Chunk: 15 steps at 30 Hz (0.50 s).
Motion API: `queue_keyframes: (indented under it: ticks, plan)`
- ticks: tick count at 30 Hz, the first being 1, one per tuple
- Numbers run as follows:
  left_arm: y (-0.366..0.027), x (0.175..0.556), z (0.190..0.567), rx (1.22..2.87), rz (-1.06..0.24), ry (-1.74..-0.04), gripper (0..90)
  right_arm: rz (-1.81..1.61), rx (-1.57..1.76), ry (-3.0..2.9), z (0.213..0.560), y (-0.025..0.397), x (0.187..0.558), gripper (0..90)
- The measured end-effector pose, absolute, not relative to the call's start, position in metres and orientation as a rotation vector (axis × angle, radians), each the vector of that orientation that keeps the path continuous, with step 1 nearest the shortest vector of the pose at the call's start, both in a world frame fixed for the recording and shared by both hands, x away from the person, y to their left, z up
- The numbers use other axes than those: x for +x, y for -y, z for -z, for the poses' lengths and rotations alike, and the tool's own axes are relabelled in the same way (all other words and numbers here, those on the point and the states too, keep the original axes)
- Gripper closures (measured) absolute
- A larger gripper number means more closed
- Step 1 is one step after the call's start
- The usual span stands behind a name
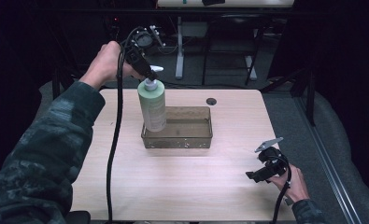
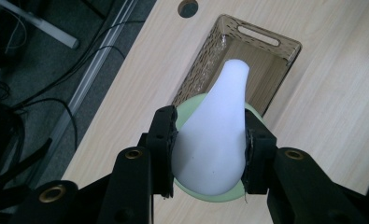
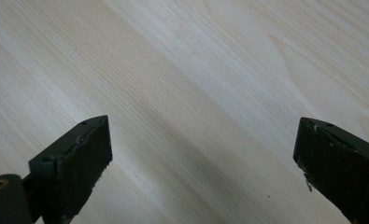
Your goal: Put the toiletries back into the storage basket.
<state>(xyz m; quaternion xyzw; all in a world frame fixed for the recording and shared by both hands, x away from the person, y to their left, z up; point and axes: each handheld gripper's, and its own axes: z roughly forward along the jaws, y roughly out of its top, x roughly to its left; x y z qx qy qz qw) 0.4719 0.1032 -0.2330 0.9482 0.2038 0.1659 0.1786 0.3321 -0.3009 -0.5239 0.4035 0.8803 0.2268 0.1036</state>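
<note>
A pale green pump bottle point(image 1: 152, 106) stands upright at the left end of a clear brown bin point(image 1: 191, 137) in the middle of the wooden table. My left gripper point(image 1: 148, 73) comes down from above and is shut on the bottle's white pump head point(image 2: 215, 140); the green shoulder point(image 2: 186, 108) shows under it. Whether the bottle rests on the bin floor I cannot tell. My right gripper point(image 1: 256, 176) is low over the table's front right part, open, with bare wood between its jaws point(image 3: 203, 154).
The bin's right part point(image 2: 261, 56) holds nothing that I can see. A round cable hole point(image 1: 211, 101) lies in the table behind the bin. The left gripper's black cable point(image 1: 113, 149) hangs down across the table's left side. Dark floor and desk legs lie beyond the far edge.
</note>
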Motion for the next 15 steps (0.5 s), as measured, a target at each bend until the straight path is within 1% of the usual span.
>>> queue_keyframes:
  ticks: [15]
  plan:
    - [-0.0994,0.4760,0.2407,2.674,-0.473,-0.574,63.0,-0.668,1.195,-2.590,0.5231,0.3014,0.3317,4.3]
